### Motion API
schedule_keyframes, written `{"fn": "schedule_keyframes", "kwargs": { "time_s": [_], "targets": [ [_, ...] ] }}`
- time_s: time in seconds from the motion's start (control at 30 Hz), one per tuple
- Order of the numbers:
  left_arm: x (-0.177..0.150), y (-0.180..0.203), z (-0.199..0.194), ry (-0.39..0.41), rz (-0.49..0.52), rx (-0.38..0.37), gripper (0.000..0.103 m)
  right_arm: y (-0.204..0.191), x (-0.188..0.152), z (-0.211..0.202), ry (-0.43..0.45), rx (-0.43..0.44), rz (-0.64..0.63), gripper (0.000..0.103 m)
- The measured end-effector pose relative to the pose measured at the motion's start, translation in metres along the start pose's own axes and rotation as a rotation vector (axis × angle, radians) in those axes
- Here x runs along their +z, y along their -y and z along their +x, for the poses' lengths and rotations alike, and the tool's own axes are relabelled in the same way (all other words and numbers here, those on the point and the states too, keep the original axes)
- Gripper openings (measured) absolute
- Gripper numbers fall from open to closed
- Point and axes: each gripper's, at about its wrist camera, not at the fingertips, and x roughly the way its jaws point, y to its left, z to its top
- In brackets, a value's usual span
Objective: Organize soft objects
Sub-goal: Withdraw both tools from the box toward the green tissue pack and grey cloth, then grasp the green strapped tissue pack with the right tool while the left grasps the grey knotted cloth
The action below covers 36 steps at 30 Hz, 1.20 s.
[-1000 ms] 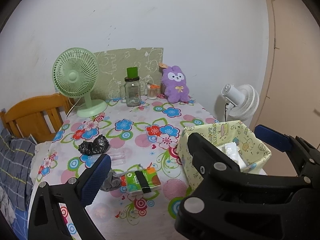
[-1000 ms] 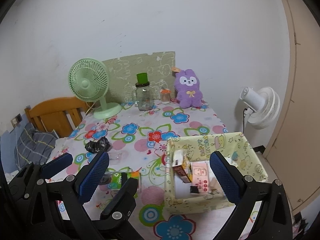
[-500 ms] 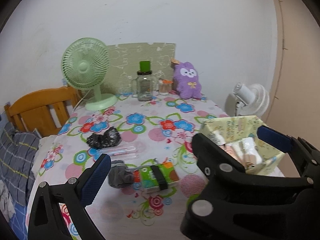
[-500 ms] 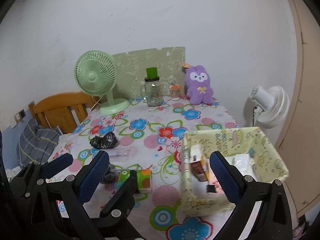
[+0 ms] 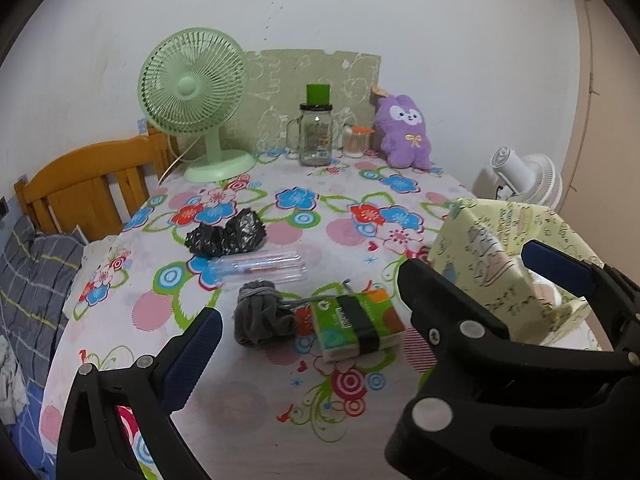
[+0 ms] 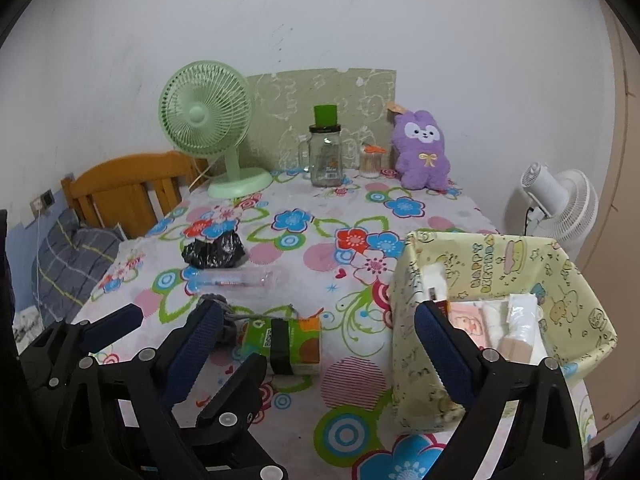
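Observation:
A green-and-orange tissue pack (image 5: 350, 326) with a black band lies on the flowered table, also in the right wrist view (image 6: 286, 340). A grey rolled sock (image 5: 260, 318) lies just left of it. A crumpled black bag (image 5: 226, 234) lies farther back. A purple plush bunny (image 5: 406, 136) leans at the wall. A yellow fabric basket (image 6: 500, 256) at the right holds white and pink packets. My left gripper (image 5: 372, 304) is open above the tissue pack and sock. My right gripper (image 6: 320, 344) is open and empty, between the tissue pack and the basket.
A clear plastic tube (image 5: 260, 268) lies behind the sock. A green desk fan (image 5: 196, 100), a glass jar (image 5: 316, 136) and a small orange-lidded jar (image 5: 356, 142) stand at the back. A wooden chair (image 5: 92, 192) is left, a white fan (image 6: 560, 204) right.
Both grippers have moved left and forward toward the tissue pack and sock, which now sit larger and more central. Both stay open. Nothing on the table has moved.

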Motion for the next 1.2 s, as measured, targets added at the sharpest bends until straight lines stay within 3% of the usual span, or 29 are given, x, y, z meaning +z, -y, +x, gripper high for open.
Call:
{"fn": "schedule_keyframes", "kwargs": {
  "time_s": [0.93, 1.2],
  "targets": [
    [-0.015, -0.049, 0.049, -0.100, -0.025, 0.121, 0.100, -0.031, -0.007, 0.064, -0.125, 0.048, -0.007, 0.096],
    [-0.022, -0.047, 0.060, -0.126, -0.004, 0.106, 0.099, -0.032, -0.015, 0.086, -0.178, 0.042, 0.011, 0.096]
  ]
}}
